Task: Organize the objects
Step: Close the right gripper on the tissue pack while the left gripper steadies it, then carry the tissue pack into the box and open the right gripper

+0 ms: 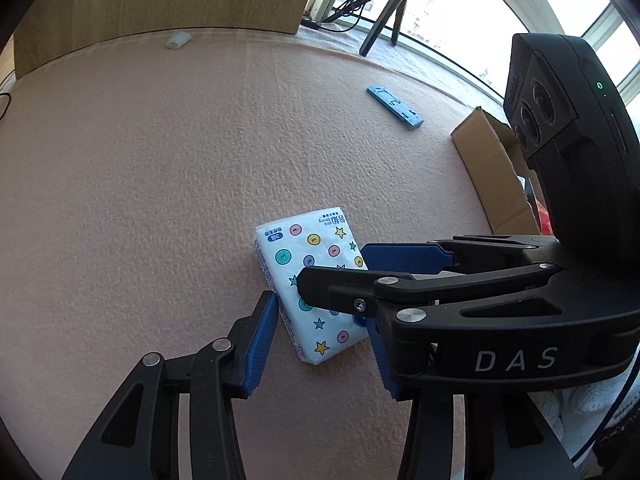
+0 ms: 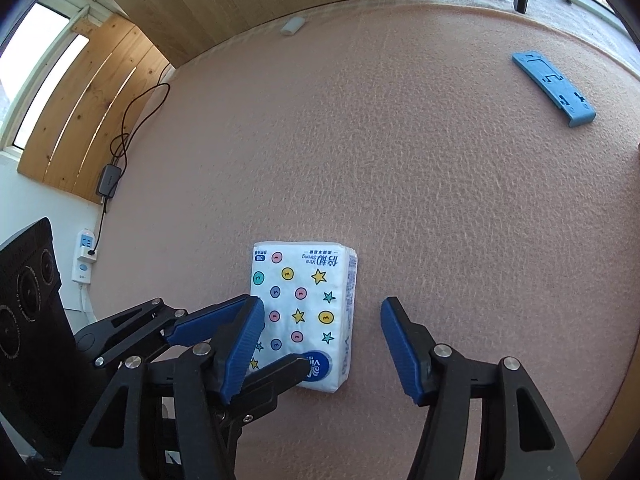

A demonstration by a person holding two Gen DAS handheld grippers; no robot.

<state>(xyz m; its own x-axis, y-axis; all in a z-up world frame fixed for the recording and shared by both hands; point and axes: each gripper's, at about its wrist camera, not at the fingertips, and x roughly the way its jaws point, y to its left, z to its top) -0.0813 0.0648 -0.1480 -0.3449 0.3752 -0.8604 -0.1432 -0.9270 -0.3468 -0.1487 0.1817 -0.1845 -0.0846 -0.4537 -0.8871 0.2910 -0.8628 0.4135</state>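
Left wrist view: tissue pack lies flat on the pink counter. My left hand-held gripper straddles its near end, left pad touching its edge, right pad hidden, so grip uncertain. Blue plastic piece lies well beyond the pack.

Right wrist view: my right hand-held gripper straddles the pack, released, right pad clear of it.

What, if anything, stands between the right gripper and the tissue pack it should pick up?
The left gripper does: it reaches in from the left, with one part lying across the near corner of the tissue pack, inside the span of the right gripper. Nothing else visible blocks it.
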